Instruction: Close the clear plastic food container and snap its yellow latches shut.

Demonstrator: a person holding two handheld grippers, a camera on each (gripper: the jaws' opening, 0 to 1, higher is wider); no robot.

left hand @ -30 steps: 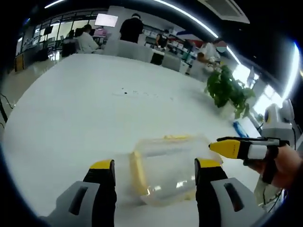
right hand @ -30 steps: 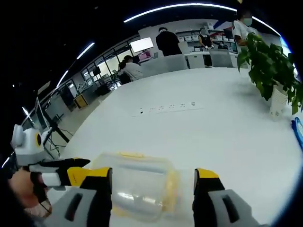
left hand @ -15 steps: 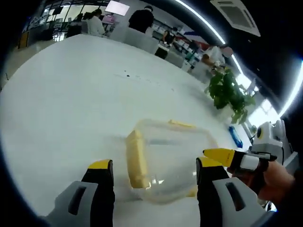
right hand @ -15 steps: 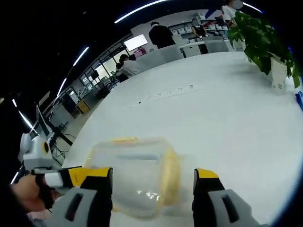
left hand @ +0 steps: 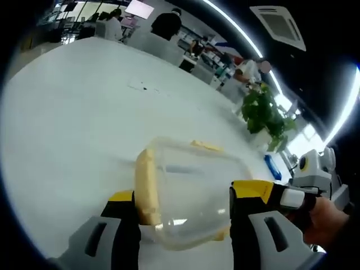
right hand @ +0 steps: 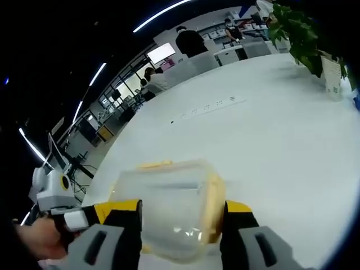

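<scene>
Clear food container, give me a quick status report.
Both grippers open, left, right, straddling the container. Lid on; yellow latch state unclear. White table around it bare.

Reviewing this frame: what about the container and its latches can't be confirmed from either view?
- Clear container, left gripper view: near edge hidden behind the jaws.
- Yellow latch, right gripper view: blurred; snapped or loose, can't tell.
- Lid seating: see-through plastic, unreadable.
- Whether either gripper touches it: unclear.
</scene>
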